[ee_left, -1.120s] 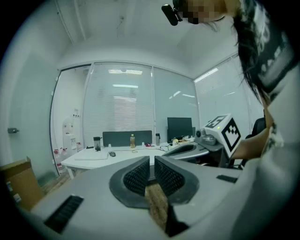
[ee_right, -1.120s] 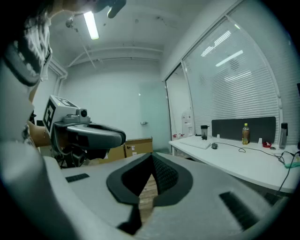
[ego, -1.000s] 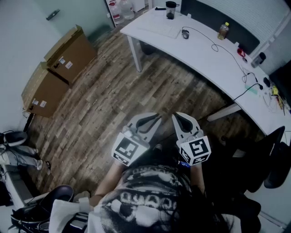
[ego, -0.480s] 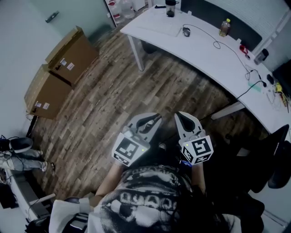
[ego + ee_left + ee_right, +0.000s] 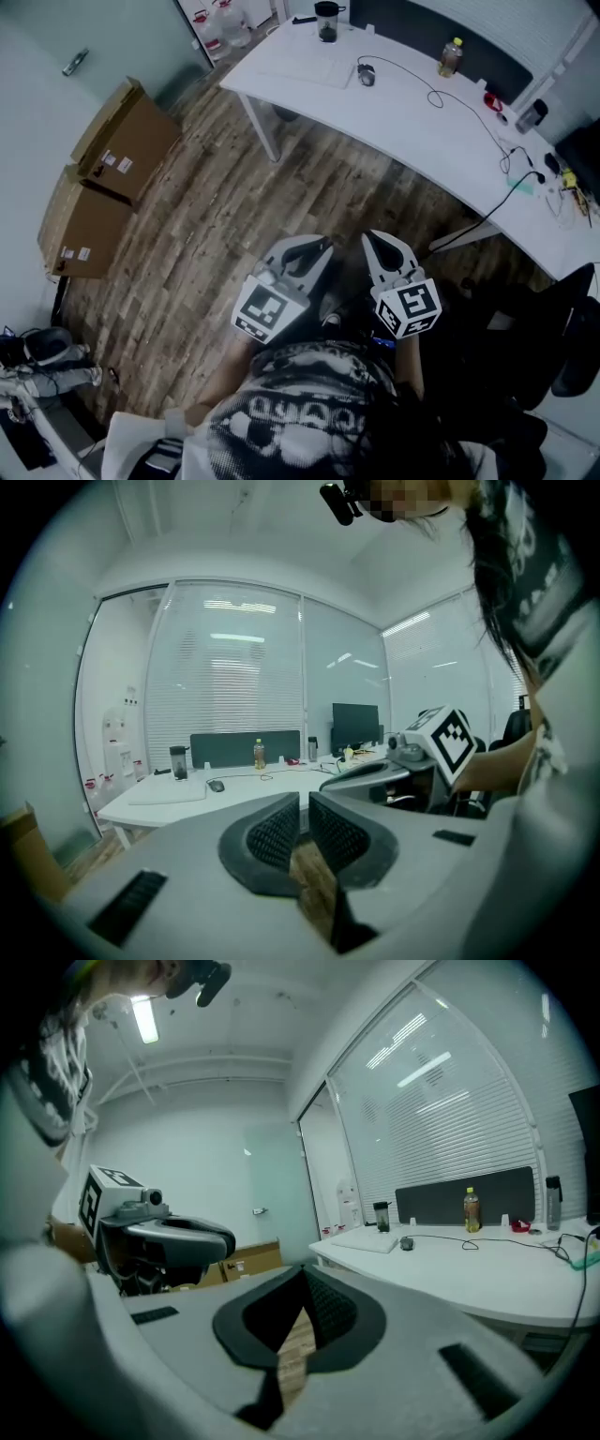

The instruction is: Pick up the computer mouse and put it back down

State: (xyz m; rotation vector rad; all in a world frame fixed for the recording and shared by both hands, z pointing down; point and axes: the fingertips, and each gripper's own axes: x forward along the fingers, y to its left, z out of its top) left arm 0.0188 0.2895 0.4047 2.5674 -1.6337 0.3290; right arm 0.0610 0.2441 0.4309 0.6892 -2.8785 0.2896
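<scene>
Showing the approach stage, judged from the layout; the white desk (image 5: 422, 112) spans twelve to three o'clock in the head view, well apart from the person; the left hand-held gripper (image 5: 319, 247) and right hand-held gripper (image 5: 374, 241), side by side near six o'clock over the wood floor (image 5: 234, 206), have jaws together on nothing, probably because no grasp is due yet; the computer mouse (image 5: 366, 75) lies on the desk at twelve o'clock, cabled, untouched.

Head view dim, blue-grey, soft throughout; white counter (image 5: 403, 122) brightest, floor (image 5: 216, 216) beneath it in shadow. Both gripper views brighter: ceiling strip light (image 5: 143, 1018) flares, lamp reflections streak the glass wall (image 5: 234, 639). Fisheye bends edges, corners black, near foreground blurred.
</scene>
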